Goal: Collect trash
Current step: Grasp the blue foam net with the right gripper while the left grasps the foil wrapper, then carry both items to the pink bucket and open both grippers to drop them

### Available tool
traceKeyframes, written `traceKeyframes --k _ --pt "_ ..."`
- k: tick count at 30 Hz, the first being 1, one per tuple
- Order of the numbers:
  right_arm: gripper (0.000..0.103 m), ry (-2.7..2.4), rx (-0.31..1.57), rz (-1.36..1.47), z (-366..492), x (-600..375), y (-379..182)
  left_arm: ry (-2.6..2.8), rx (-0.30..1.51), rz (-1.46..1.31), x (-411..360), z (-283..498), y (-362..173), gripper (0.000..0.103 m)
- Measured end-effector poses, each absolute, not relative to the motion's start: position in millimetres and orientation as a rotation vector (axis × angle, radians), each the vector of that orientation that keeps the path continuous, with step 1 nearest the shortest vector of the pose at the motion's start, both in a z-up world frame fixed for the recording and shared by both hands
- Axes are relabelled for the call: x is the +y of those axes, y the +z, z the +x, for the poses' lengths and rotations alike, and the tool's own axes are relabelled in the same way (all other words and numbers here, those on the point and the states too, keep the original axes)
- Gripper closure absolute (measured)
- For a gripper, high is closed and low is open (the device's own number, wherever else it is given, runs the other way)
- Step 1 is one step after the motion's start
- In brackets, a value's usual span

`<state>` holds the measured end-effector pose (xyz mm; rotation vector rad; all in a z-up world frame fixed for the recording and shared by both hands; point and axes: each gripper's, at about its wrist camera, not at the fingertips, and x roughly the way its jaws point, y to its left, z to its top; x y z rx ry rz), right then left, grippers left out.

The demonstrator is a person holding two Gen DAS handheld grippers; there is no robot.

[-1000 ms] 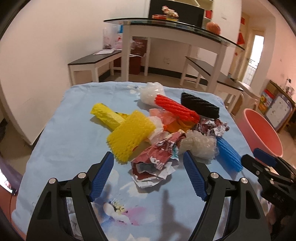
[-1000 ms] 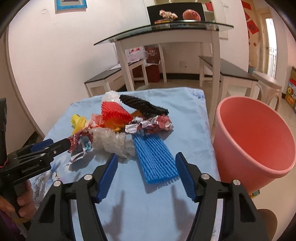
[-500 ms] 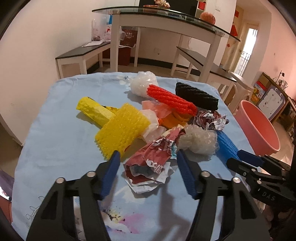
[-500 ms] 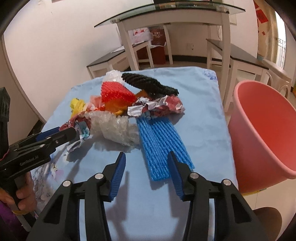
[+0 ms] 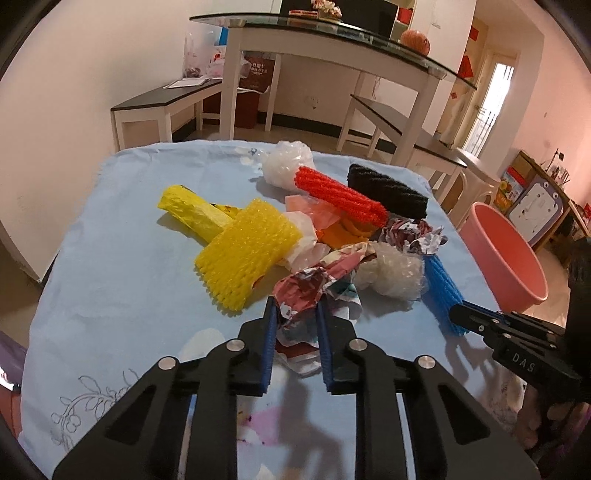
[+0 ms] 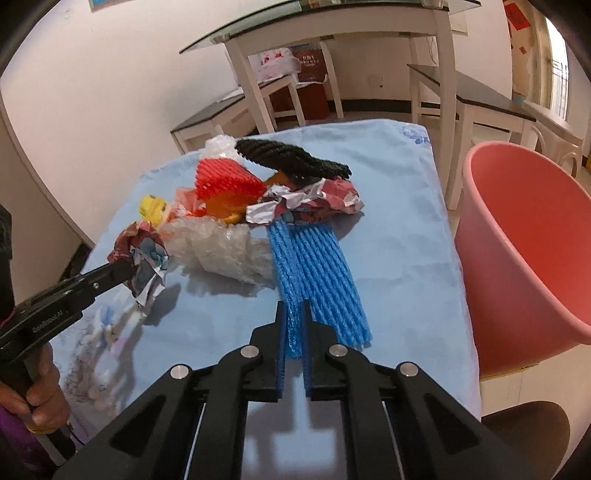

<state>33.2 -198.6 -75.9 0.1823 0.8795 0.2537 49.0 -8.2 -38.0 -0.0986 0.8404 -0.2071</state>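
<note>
A pile of trash lies on the blue cloth-covered table (image 5: 129, 280). My left gripper (image 5: 295, 310) is closing its jaws, and the blue pads pinch a crumpled red-and-white wrapper (image 5: 306, 284) at the pile's near edge. The right wrist view shows that same wrapper (image 6: 142, 243) at the left gripper's tip (image 6: 123, 271). My right gripper (image 6: 293, 308) is closing too, its pads squeezing the near left strip of a blue foam net (image 6: 317, 280). A pink bucket (image 6: 535, 236) stands beside the table on the right.
The pile also holds a yellow foam net (image 5: 243, 254), a red foam net (image 5: 340, 195), a black foam net (image 5: 388, 192), bubble wrap (image 5: 391, 273) and a foil wrapper (image 5: 410, 234). A glass-topped table (image 5: 332, 33) and benches stand behind.
Both pairs of jaws went from wide apart to nearly together. The left pair closed onto the crumpled wrapper, the right pair onto the edge of the blue foam net.
</note>
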Motion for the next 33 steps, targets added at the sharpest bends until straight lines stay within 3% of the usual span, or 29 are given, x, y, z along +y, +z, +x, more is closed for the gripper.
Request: traceKeyframes --k 16,33 --pt "0.097 0.350 0.744 0.227 0.4 -207.5 -24.3 -0.198 0.735 -0.140 2.3 14.3 10.8 0.083" --pt "0.097 0.076 0.596 0.325 -1.2 -319.1 3.8 -0.440 0.665 -0.056 -117.9 45.7 47.4 0.083"
